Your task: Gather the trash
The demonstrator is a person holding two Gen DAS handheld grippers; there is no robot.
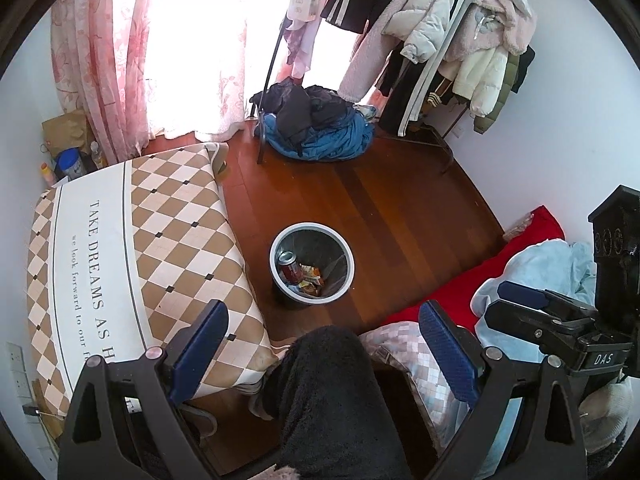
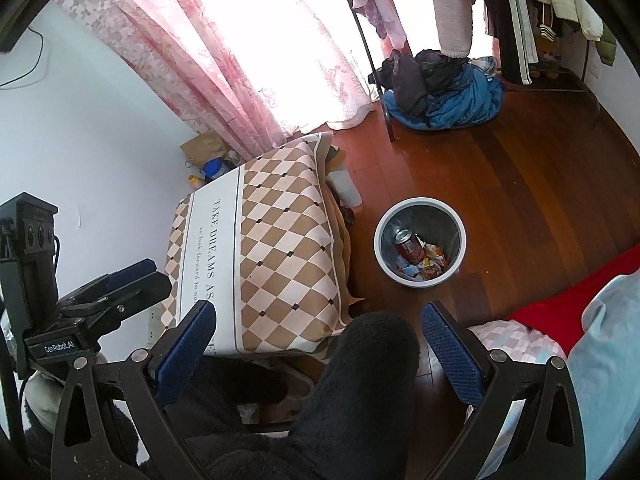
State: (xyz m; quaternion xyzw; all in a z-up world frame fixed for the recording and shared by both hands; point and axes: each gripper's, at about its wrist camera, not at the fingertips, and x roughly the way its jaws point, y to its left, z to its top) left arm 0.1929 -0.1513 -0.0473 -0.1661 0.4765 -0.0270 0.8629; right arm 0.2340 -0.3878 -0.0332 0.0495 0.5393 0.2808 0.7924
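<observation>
The left claw (image 1: 324,344) is released, its blue-padded fingers (image 1: 200,344) spread wide with nothing between them; it hangs above a knee in dark fleece trousers (image 1: 320,392). The right claw (image 2: 320,344) is likewise released and empty, over the same dark fleece leg. Each claw shows in the other's view: the right one at the right edge of the left wrist view, the left one at the left edge of the right wrist view, and both are spread there too.

Just beyond the knee, a white-rimmed trash bin (image 1: 276,240) stands upright on the reddish wooden floor (image 1: 400,200). Inside it lie a red drink can (image 1: 290,268), tilted against the left wall, and a heap of colourful wrappers (image 1: 312,280) to the can's right.

To the left of the bin is a table draped in a brown-and-cream diamond cloth (image 1: 180,232) printed with "TAKE DREAMS". To the right, near, lie a red blanket (image 1: 520,240) and pale blue bedding (image 1: 540,264). Farther off, a pile of blue and dark clothes (image 1: 316,128) sits on the floor under a rack of hanging coats (image 1: 440,32), with pink curtains (image 1: 120,60) at far left.
</observation>
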